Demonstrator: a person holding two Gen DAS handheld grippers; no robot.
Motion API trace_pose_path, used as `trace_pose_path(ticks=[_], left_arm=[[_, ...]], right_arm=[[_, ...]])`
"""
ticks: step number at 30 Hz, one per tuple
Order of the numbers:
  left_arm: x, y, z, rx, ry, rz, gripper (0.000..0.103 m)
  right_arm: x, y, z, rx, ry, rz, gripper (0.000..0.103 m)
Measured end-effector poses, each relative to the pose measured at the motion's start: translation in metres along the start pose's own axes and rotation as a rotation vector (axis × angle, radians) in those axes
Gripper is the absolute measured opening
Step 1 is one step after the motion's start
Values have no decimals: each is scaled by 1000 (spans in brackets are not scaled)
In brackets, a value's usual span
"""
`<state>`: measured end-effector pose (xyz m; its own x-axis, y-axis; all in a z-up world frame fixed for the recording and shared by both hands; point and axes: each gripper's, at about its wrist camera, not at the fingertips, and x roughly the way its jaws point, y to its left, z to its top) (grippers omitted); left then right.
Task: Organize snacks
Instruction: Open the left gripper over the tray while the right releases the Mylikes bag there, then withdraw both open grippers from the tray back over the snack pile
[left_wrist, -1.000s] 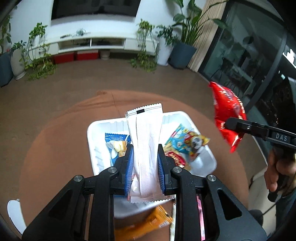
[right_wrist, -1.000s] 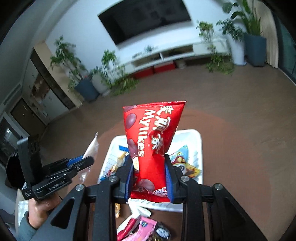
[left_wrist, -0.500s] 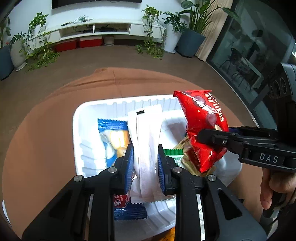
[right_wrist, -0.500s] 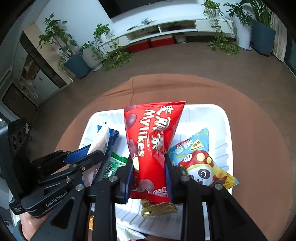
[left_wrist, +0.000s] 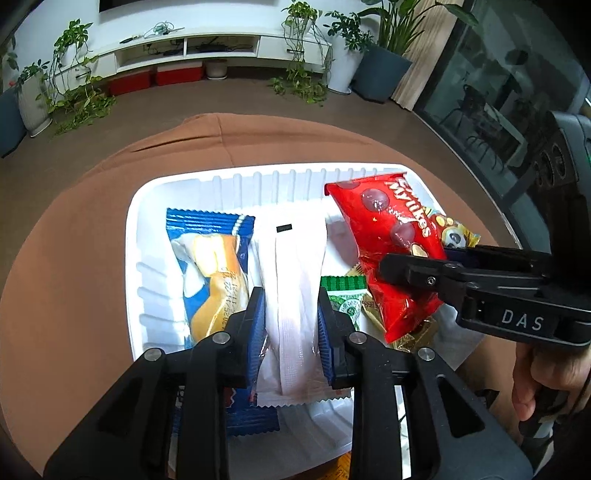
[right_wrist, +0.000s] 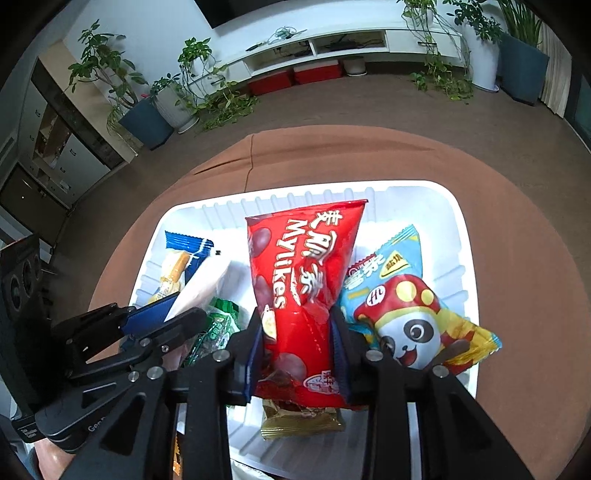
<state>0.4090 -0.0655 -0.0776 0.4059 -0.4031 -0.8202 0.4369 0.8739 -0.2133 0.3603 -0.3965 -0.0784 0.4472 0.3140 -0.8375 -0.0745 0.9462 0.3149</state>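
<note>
Both grippers have come down from above the table and now hang low over the white tray (left_wrist: 133, 236), which fills most of each wrist view. The left gripper (left_wrist: 291, 325) is clamped on the white sachet (left_wrist: 291, 269), whose long axis runs from near to far, black mark at the far end, its near end poking out behind the blue pads. It lies over the tray's middle, just right of the blue pastry packet (left_wrist: 210, 266). The right gripper (right_wrist: 297, 343) is clamped on the red Mylikes bag (right_wrist: 303, 266), also pointing far, sealed edge at the far end. This bag sits between the green packet (right_wrist: 218, 325) on its left and the panda packet (right_wrist: 406, 314) on its right.
</note>
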Motion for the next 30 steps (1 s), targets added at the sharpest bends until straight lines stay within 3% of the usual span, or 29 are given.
trace_pose_path(ticks=[5, 8, 12, 16, 20, 24, 30], left_arm=[[1, 0, 2, 0, -3, 1, 31], [-8, -2, -1, 5, -19, -9, 57], [-21, -8, -1, 19, -37, -7, 69], [-37, -11, -5, 18, -57, -13, 71], [-57, -12, -10, 28, -76, -17, 77], [-85, -9, -19, 20, -120, -26, 96], [-136, -12, -53, 64, -162, -55, 103]], right_arm=[[-2, -2, -3, 4, -7, 4, 45], [-6, 0, -5, 0, -18, 6, 51], [-17, 2, -8, 5, -42, 10, 58], [-33, 1, -9, 27, -68, 22, 69], [-54, -3, -15, 46, -99, 49, 73], [-87, -8, -28, 86, -162, 99, 81], [-140, -10, -66, 104, -251, 174, 89]])
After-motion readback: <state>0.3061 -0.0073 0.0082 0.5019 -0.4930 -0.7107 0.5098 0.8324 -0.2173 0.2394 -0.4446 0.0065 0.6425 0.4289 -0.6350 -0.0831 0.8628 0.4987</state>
